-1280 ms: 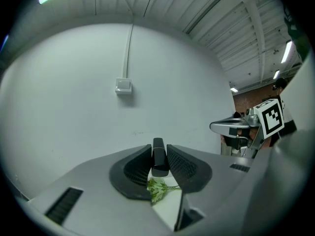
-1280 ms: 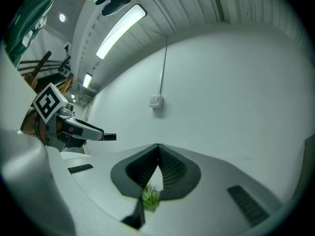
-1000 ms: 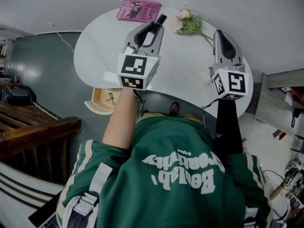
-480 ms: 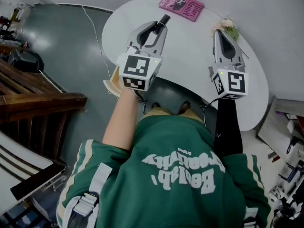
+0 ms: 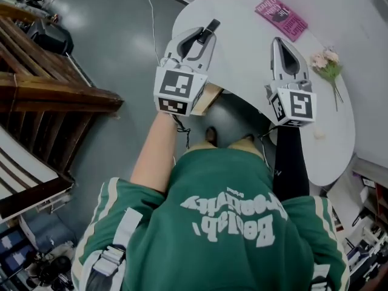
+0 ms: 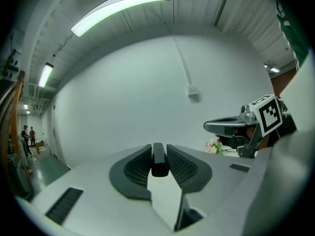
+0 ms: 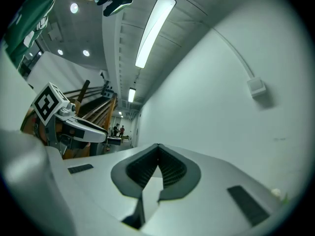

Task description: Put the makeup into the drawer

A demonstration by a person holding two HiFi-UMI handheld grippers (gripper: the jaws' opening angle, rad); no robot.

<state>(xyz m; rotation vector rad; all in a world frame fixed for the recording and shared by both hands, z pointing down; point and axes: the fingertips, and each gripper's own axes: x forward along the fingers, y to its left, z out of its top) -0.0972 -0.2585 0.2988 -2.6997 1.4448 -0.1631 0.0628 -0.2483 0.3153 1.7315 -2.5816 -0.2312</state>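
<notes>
drawer (image 5: pixel 208 97) mostly hidden behind left gripper (image 5: pixel 205 34), distant people (image 7: pixel 118 130) too small to make out

Smooth matt white table (image 5: pixel 242 41); glossy grey floor (image 5: pixel 115 47) at upper left. The dark rails (image 5: pixel 54 96) and pale drawer (image 5: pixel 208 97) look wooden. Green cloth top (image 5: pixel 224 223). The left gripper (image 6: pixel 158 151) is matt grey plastic; its ribbed black pads (image 6: pixel 138 168) clamp the smooth black makeup (image 6: pixel 159 165).

bright, even light from ceiling strips (image 6: pixel 123 8); fisheye corners vignetted.
</notes>
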